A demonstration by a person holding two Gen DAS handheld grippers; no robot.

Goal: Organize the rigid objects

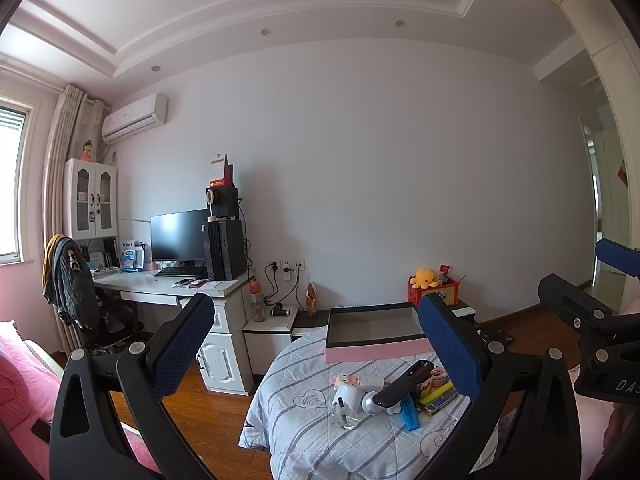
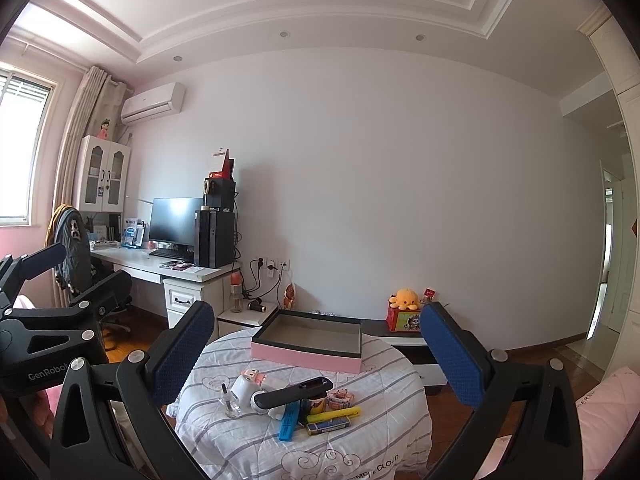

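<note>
Waiting untouched in a loose heap near the front edge of a quilt-covered round table (image 2: pixel 360 440), the small rigid objects of this tidying job have yet to move: the pink-sided open box (image 2: pixel 308 340) at the table's far edge shows a bare grey floor, so by the look of it nothing has been sorted and the whole task lies ahead. Counted from the right wrist view, the heap holds one black handle-shaped piece (image 2: pixel 294 392) lying across the top, one white rounded gadget (image 2: pixel 243 390), one small clear glass bottle (image 2: pixel 230 402), one blue comb-like bar (image 2: pixel 289 422), one yellow highlighter (image 2: pixel 338 413), one flat dark tin (image 2: pixel 328 426), and two small pink-and-white toy blocks, one (image 2: pixel 254 376) behind the white gadget and one (image 2: pixel 340 398) beside the highlighter; a yellowish can-like item under the black piece is too hidden to name. There is one box and one table. The left gripper (image 1: pixel 316 344) and the right gripper (image 2: pixel 316 344) both hang level in front of the table, each with its blue-padded jaws spread wide apart and nothing between them. Beyond the table stand a low dark cabinet carrying one yellow plush octopus (image 2: pixel 405 298) on a red box, and at the left wall a white counter (image 2: pixel 136 268) with one monitor (image 2: pixel 176 222).
</note>
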